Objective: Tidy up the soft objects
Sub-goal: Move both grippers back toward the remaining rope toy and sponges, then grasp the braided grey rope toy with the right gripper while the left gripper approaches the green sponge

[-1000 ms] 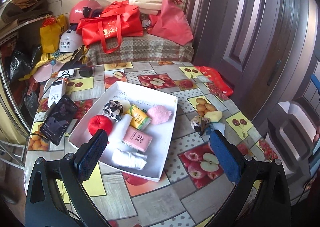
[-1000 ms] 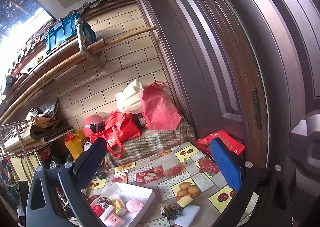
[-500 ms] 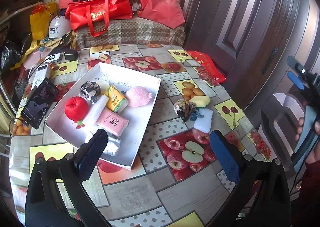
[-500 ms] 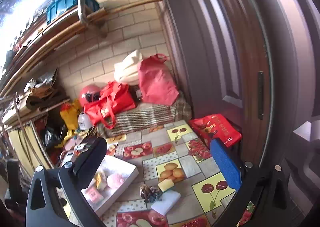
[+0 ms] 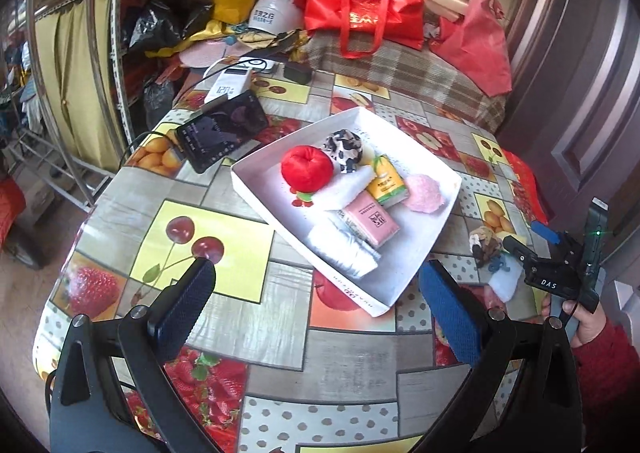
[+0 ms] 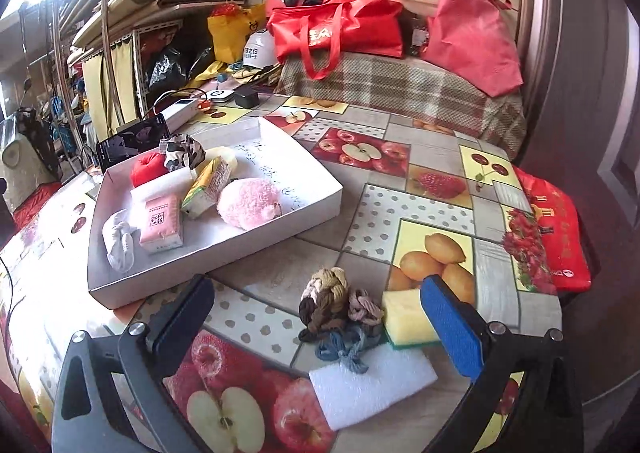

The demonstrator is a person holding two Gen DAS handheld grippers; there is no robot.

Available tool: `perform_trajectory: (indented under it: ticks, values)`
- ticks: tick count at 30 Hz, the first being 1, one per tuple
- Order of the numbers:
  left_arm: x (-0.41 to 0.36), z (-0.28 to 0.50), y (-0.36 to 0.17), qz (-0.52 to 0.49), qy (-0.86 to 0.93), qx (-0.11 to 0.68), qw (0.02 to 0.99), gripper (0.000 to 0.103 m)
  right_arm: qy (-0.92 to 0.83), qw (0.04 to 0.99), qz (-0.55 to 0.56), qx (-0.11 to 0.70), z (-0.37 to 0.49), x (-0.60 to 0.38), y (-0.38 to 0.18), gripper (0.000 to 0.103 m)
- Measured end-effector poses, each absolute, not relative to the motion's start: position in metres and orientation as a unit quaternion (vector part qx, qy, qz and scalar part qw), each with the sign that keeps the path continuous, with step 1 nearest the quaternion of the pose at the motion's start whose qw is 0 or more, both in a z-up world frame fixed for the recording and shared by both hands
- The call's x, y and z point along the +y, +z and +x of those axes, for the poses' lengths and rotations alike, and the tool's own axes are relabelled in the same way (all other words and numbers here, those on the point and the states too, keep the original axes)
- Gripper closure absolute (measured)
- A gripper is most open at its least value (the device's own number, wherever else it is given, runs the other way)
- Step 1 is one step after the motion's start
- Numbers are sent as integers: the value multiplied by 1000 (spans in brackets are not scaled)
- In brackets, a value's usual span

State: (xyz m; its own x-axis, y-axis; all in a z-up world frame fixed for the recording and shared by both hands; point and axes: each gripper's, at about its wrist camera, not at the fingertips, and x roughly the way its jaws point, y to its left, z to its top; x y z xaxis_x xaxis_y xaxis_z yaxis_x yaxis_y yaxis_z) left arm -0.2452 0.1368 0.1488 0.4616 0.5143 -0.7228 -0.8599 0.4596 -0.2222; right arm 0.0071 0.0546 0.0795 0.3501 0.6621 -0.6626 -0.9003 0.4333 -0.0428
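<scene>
**Two spread grippers over a table with a tray of soft objects**

Left wrist view. The left gripper (image 5: 316, 301) hovers above the fruit-print tablecloth (image 5: 224, 241) with its fingers spread wide and nothing between them. Just ahead of the fingertips lies the shallow white tray (image 5: 400, 285), rectangular and turned cornerwise. It holds a round red plush ball (image 5: 306, 169), a black-and-white patterned fabric knot (image 5: 343, 145), a yellow tissue pack (image 5: 387, 183), a pink tissue pack (image 5: 372, 219), a fuzzy pink puff (image 5: 424, 193) and a rolled white cloth (image 5: 344, 249). To the right of the tray, beyond the right finger, a bundle of knotted yarn (image 5: 486, 243) rests on the table, beside the right gripper's body, which a hand (image 5: 586, 321) in a red sleeve holds.

Right wrist view. The right gripper (image 6: 316, 313) is likewise spread and empty. Between its fingertips and slightly ahead sits the knotted yarn (image 6: 340, 305), braided in brown, tan and blue strands. A yellow sponge with a green backing (image 6: 406, 317) touches the inner face of the right finger; a flat white foam sheet (image 6: 372, 381) lies nearer the camera, under the yarn's blue ends. The tray (image 6: 224, 253) stands ahead to the left, with smooth cardboard-like walls.
</scene>
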Motion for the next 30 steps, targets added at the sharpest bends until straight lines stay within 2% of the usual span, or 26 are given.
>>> perform_trajectory:
  ticks: [3, 8, 14, 21, 30]
  values:
    - [140, -256, 148, -298, 446, 293, 792, 0, 504, 774, -221, 313, 21, 81, 58, 0]
    - [149, -254, 146, -293, 449, 302, 788, 0, 506, 724, -249, 397, 30, 100, 16, 0]
    - [161, -222, 140, -291, 413, 317, 803, 0, 667, 595, -202, 401, -40, 69, 53, 0]
    - [153, -180, 130, -265, 344, 357, 827, 0, 601, 711, -155, 331, -37, 14, 98, 0]
    - [145, -175, 130, -261, 317, 359, 838, 0, 534, 746, -198, 344, -25, 20, 70, 1]
